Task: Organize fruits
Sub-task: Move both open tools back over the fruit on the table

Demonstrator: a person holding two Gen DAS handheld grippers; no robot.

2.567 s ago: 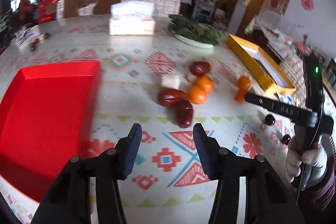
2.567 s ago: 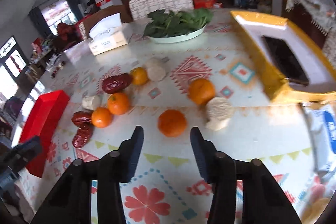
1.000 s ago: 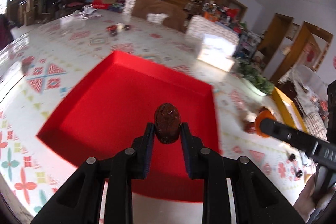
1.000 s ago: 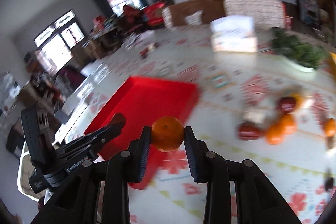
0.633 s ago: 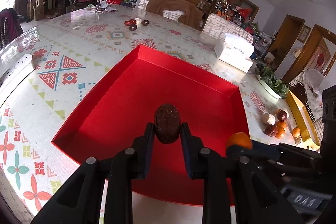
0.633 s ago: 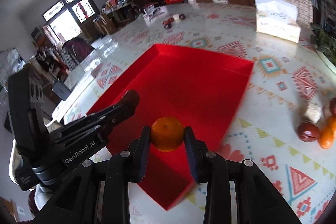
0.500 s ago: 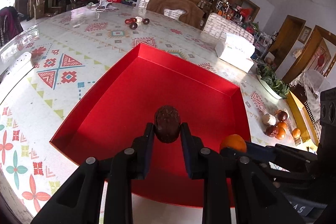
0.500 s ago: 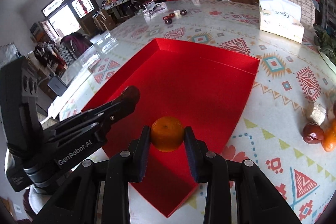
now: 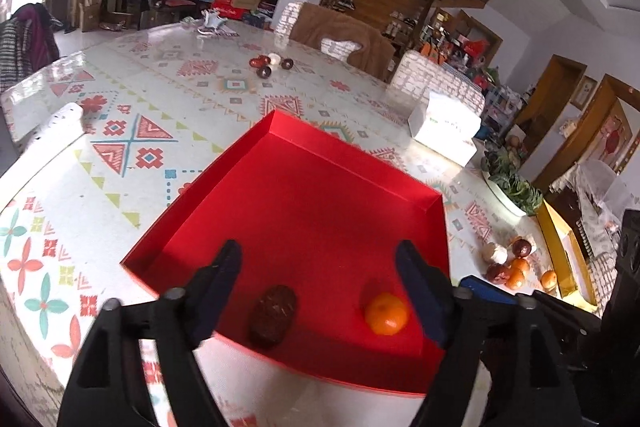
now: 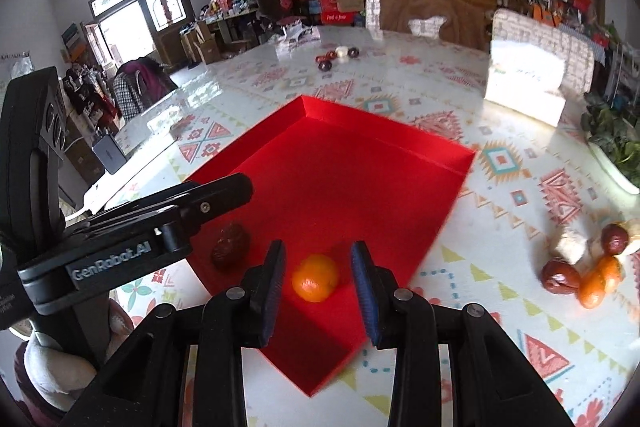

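Date (image 9: 273, 314), orange (image 10: 315, 277) loose in red tray (image 9: 352, 163); left tool (image 9: 320, 291) opening, right tool (image 10: 318, 277) released.

The left gripper (image 9: 318, 285) points down at a slant and its jaws are opening wide, with nothing pressed between the pads. The right gripper (image 10: 318, 285) also slants down, its pads apart and touching nothing, just beside the left one.

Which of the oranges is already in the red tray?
Only the orange between the right gripper fingers lies in the red tray; the others sit on the tablecloth.
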